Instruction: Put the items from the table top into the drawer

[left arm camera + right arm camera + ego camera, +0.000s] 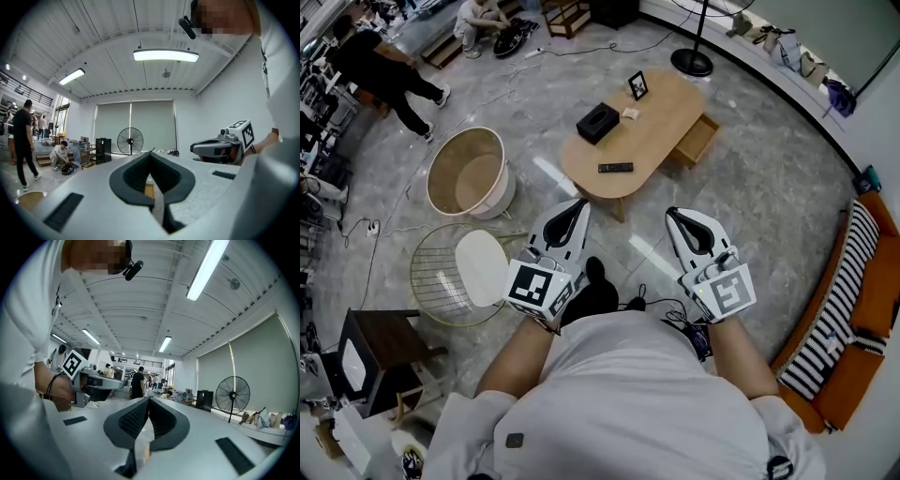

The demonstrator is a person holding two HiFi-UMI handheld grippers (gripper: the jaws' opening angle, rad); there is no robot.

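The four items lie on the worktop [661, 127], none in the drawer yet: a remote [615, 168] near the near edge, a black box [598, 122] behind it, a small pale piece [630, 113] and a standing frame [637, 85] at the far side. The drawer [697, 141] is pulled out at the worktop's right end.

The left gripper [579, 204] and right gripper [672, 214] are held level, well short of the worktop. Both have their jaws together with nothing between them.

Likely troubles:
- The remote is thin and flat. Jaws coming in level may slide over it or push it off the edge.
- The box looks broad and may not fit between the jaws unless it is taken by a narrow side.
- The frame stands upright and could topple at a nudge, knocking the pale piece just beside it.
- The drawer seems shallow, so the box dropped in first could crowd out the rest.
- A cable [652, 304] on the floor by the feet could catch a step forward.
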